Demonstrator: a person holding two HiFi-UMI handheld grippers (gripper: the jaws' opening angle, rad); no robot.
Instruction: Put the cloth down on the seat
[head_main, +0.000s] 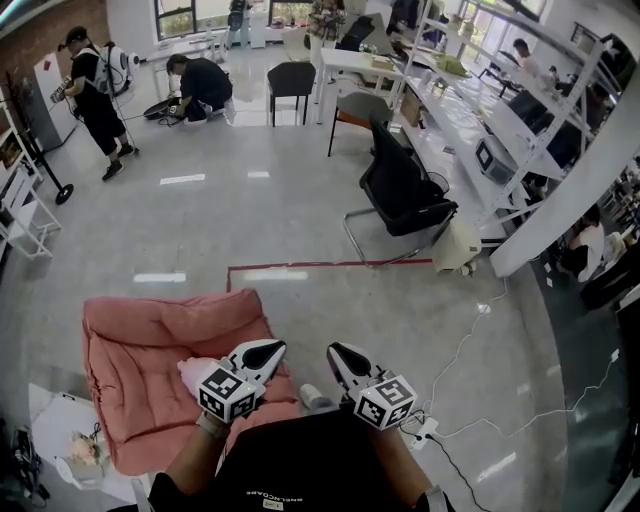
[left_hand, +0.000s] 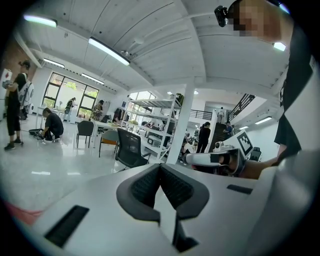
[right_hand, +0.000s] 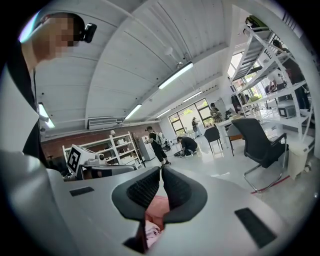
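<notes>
The seat (head_main: 140, 360) is a pink padded cushion chair low on the floor at the lower left of the head view. A pale pink cloth (head_main: 193, 372) lies bunched on its right part, just left of my left gripper's marker cube. My left gripper (head_main: 275, 347) is held close to the body above the seat's right edge, jaws shut and empty (left_hand: 160, 166). My right gripper (head_main: 335, 350) hangs beside it over the floor, also shut with nothing in it (right_hand: 161, 168). Under its jaws, bits of the pink seat (right_hand: 157, 207) show.
A black office chair (head_main: 405, 195) stands ahead to the right, behind a red tape line (head_main: 320, 265) on the grey floor. White cables (head_main: 470, 340) trail at the right. Desks and shelves (head_main: 480, 120) run along the right side. People (head_main: 95, 100) work at the far left.
</notes>
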